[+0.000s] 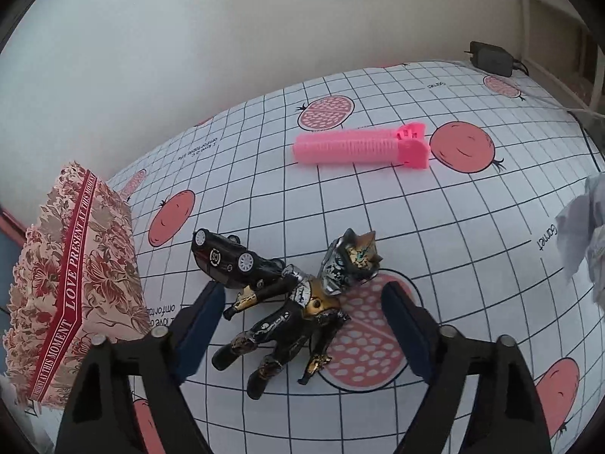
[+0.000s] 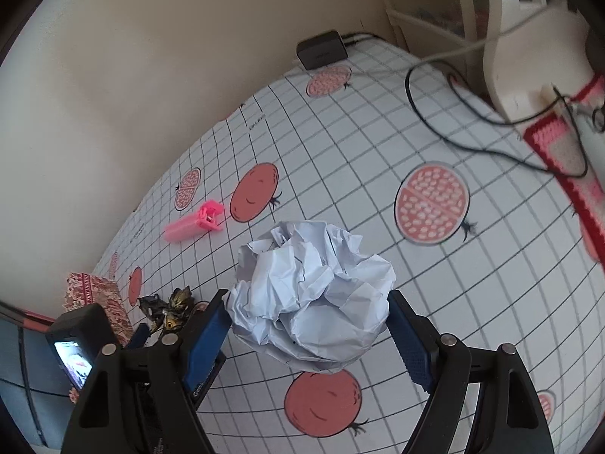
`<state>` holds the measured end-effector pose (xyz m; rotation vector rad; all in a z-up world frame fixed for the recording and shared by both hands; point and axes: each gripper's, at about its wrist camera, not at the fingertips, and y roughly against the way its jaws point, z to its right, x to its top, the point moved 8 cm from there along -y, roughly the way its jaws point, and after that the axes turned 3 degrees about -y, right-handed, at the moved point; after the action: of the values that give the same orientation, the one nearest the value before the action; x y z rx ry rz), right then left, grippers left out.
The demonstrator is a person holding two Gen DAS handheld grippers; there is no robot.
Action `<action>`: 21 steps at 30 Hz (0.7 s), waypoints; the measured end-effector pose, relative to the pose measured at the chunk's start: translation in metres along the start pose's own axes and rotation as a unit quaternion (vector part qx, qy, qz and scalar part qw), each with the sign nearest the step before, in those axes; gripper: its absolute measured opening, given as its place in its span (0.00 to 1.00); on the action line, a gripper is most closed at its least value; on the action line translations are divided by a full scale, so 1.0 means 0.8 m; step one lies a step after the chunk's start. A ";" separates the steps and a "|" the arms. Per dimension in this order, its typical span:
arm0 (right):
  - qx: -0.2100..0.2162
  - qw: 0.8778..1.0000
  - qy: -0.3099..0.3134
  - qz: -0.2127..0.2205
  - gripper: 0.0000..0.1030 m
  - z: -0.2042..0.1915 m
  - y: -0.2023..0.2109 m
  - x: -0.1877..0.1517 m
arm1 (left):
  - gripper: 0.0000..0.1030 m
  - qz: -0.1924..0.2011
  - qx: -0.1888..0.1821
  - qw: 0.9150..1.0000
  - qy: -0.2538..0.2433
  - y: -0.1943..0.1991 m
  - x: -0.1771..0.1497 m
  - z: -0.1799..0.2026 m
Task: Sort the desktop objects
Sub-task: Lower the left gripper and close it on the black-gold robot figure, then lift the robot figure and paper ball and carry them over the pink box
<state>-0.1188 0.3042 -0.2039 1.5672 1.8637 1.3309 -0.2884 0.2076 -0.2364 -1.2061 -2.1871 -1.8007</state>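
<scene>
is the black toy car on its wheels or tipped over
Tipped over. The black toy car lies on its side on the tablecloth, both visible wheels facing up toward the camera, its end against the action figure's arm.

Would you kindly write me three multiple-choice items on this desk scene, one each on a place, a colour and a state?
1. Where does the toy car lie?
A. beside the action figure's arm
B. on top of the patterned box
C. against the charger

2. What colour is the hair clip?
A. blue
B. pink
C. green

3. How is the crumpled paper ball held?
A. lying far from both grippers
B. between the right gripper's blue pads
C. flattened under the box

Answers: 1 A, the car lies on its side touching the figure's arm; 2 B, it is bright pink in both views; 3 B, both pads meet the paper's sides.
</scene>
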 end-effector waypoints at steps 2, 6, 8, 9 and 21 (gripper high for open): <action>0.000 1.000 -0.001 0.000 0.80 -0.002 0.000 0.000 | 0.73 0.000 -0.003 1.000 -0.001 0.001 0.000 0.000; 0.003 1.000 -0.003 -0.005 0.80 -0.006 -0.001 -0.003 | 0.66 0.000 -0.017 1.000 0.002 0.001 -0.001 0.005; 0.001 1.000 -0.004 -0.006 0.80 -0.007 -0.002 -0.003 | 0.66 0.000 -0.018 1.000 0.001 0.002 -0.002 0.005; -0.003 1.000 -0.002 -0.004 0.80 -0.009 -0.001 -0.003 | 0.66 -0.002 -0.021 1.000 0.003 0.002 -0.003 0.004; -0.024 0.998 0.049 0.015 0.80 -0.045 0.010 -0.003 | 0.65 -0.041 -0.035 0.998 0.012 0.009 -0.019 -0.002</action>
<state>-0.1414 0.2861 -0.1805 1.5386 1.8576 1.4785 -0.2740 0.1983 -0.2375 -1.1163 -2.2086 -1.9270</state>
